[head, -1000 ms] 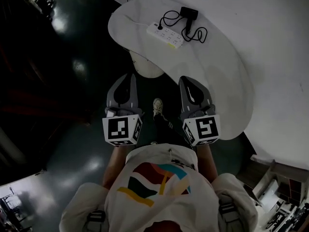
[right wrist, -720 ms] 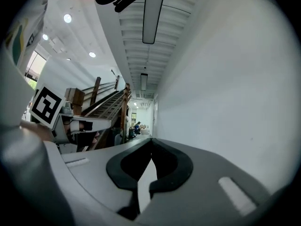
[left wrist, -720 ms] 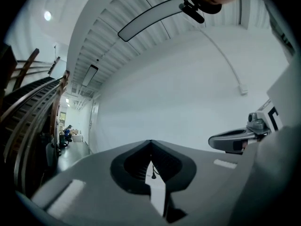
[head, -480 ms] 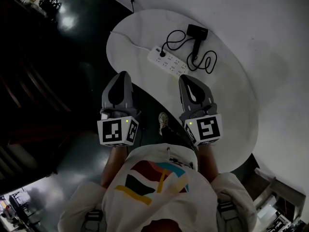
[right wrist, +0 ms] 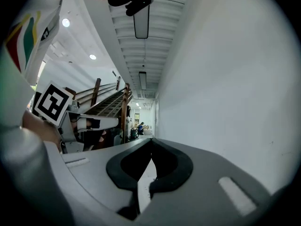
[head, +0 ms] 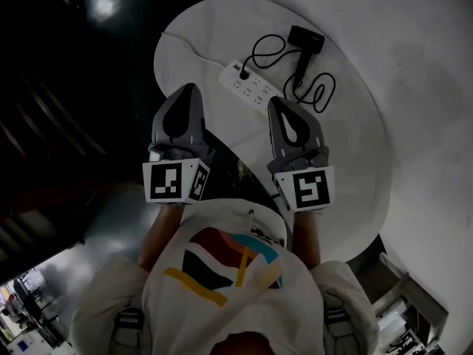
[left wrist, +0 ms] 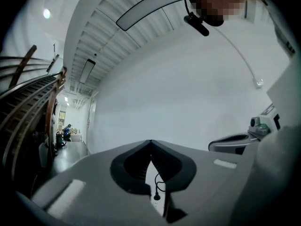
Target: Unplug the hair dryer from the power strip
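Observation:
A white power strip (head: pixel 251 86) lies on the curved white table (head: pixel 347 146) in the head view. A black plug (head: pixel 244 73) sits in its far-left socket. The plug's black cord loops back to the black hair dryer (head: pixel 305 46), lying behind the strip, and coils (head: pixel 319 95) to the right of the strip. My left gripper (head: pixel 186 89) hovers at the table's near-left edge, shut and empty. My right gripper (head: pixel 281 102) is over the table just in front of the strip, shut and empty. Through the left gripper's jaws the plug (left wrist: pixel 156 197) shows ahead.
The strip's white lead (head: pixel 188 44) runs across the table toward the back edge. Dark glossy floor (head: pixel 89 87) lies left of the table and a white wall (head: pixel 421 65) stands right. A wooden staircase rail (right wrist: pixel 110 102) shows in the right gripper view.
Both grippers have moved forward toward the table, still shut. The power strip and hair dryer now lie much closer to their tips.

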Motion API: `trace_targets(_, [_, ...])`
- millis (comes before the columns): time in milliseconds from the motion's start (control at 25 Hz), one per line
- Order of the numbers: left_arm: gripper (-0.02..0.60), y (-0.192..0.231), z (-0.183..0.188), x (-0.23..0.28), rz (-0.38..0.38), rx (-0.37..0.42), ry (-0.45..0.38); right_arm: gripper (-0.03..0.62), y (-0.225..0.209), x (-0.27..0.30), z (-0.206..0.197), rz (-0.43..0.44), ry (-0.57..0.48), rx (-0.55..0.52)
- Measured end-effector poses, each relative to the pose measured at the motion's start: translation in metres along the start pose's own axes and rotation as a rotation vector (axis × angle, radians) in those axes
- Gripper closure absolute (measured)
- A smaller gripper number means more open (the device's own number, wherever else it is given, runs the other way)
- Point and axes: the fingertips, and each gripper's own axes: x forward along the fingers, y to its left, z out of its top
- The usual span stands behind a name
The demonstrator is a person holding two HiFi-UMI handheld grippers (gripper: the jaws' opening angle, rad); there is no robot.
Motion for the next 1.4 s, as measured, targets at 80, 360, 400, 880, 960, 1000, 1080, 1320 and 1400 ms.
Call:
trace_targets(80, [0.584, -0.003, 0.005, 0.004, -0.019, 0.019, -0.008, 0.580, 0.003, 0.001, -0.002, 0.003, 0.009, 0.005])
trace_targets(360, [0.584, -0.005, 0.000, 0.036, -0.082, -0.015, -0.005, 0.580, -0.009, 0.006, -0.005, -0.051, 0.037, 0.031])
trace_targets(400, [0.584, -0.005, -0.004, 0.040, -0.097, -0.029, 0.002, 0.580, -0.011, 0.006, -0.006, -0.065, 0.049, 0.035])
trace_targets(880, [0.584, 0.021, -0.016, 0.081, -0.210, -0.051, -0.003, 0.542, -0.009, 0.044, -0.026, -0.130, 0.165, -0.027])
trace_targets(960, [0.584, 0.024, -0.022, 0.084, -0.221, -0.052, 0.013, 0.443, -0.010, 0.051, -0.033, -0.095, 0.181, -0.047])
trace_targets(1000, [0.584, 0.026, -0.024, 0.085, -0.228, -0.045, 0.023, 0.426, -0.011, 0.055, -0.035, -0.077, 0.185, -0.056])
trace_targets(1080, [0.584, 0.031, -0.028, 0.089, -0.237, -0.036, 0.042, 0.399, -0.014, 0.062, -0.041, -0.042, 0.218, -0.065])
trace_targets(1320, [0.583, 0.029, -0.050, 0.104, -0.306, -0.027, 0.125, 0.349, -0.020, 0.081, -0.102, 0.107, 0.462, -0.055])
trace_targets(1400, [0.583, 0.020, -0.064, 0.106, -0.354, -0.018, 0.164, 0.359, -0.020, 0.084, -0.134, 0.165, 0.584, -0.068])
